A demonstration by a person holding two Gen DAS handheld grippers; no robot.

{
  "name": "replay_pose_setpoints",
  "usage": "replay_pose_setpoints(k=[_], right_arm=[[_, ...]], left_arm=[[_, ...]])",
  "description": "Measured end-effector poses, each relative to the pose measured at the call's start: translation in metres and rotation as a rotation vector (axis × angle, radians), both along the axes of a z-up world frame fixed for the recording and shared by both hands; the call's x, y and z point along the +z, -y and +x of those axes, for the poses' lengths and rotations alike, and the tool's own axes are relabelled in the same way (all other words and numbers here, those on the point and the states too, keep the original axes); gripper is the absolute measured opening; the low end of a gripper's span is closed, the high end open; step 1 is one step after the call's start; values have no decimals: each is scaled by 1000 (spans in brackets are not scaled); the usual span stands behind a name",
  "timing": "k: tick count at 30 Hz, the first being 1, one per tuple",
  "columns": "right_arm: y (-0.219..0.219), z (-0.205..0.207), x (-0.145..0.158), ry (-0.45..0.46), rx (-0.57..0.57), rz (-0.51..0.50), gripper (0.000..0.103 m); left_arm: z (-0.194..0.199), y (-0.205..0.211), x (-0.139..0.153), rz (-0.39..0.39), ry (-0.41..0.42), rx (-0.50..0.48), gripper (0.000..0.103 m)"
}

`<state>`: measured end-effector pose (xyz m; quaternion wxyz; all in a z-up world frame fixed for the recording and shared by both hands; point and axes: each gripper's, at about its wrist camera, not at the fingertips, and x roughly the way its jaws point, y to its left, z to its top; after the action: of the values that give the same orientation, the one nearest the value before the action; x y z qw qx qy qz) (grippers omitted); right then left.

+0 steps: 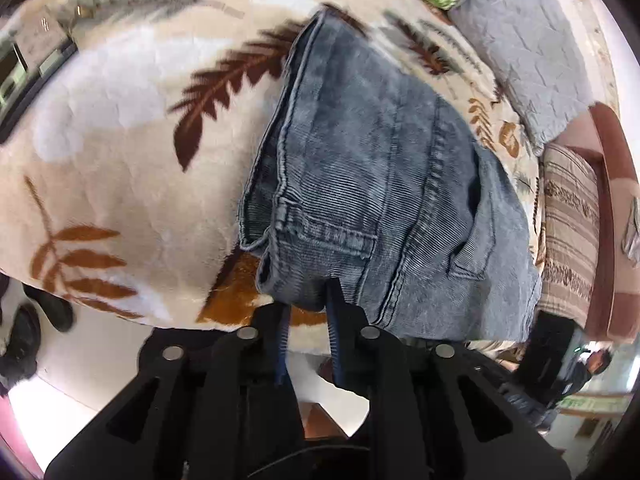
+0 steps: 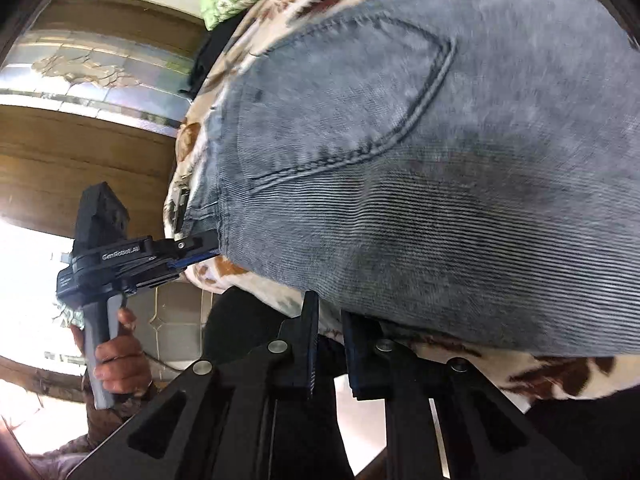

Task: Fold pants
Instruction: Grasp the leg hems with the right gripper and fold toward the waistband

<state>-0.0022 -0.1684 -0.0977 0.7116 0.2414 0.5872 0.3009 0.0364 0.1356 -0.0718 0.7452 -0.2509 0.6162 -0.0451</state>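
A home bedroom: a bed under a leaf-print blanket (image 1: 120,184), a grey pillow (image 1: 520,60), a striped cushion (image 1: 568,232), wooden panelling (image 2: 80,168) behind.

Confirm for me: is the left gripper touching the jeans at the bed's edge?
Touching. The right wrist view shows the left gripper from the side, its jaws closed on the hem of the jeans; the left wrist view also shows denim pinched between them.

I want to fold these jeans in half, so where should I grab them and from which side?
Grip the jeans at the waistband edge that overhangs the leaf-print blanket, coming from the near bed edge. Both grippers, left and right, already pinch there.
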Motion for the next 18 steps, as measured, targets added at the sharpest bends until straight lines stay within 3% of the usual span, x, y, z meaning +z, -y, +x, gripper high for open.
replay_pose_setpoints(k=[2,3,4,6,8,12,15,18], right_arm=[[30,-3,22,68,-22,-12,32],[47,-3,30,95,-52,-18,41],[70,-2,40,127,-103,-34,44],[133,2,57,186,-250,-108,47],[204,8,68,224,-425,-256,47],[323,17,75,221,-701,-484,51],[380,28,59,153,-802,-466,53],[389,47,37,114,-795,-470,53]], left_arm=[[-6,5,11,-12,37,-33,23],[-9,8,15,-32,51,-51,35],[-13,12,19,-53,71,-72,50],[-16,20,24,-52,101,-96,60],[-11,29,26,-49,111,-115,60],[7,39,10,-75,38,-97,62],[8,39,3,-72,-1,-67,64],[10,41,4,-58,-18,-45,64]])
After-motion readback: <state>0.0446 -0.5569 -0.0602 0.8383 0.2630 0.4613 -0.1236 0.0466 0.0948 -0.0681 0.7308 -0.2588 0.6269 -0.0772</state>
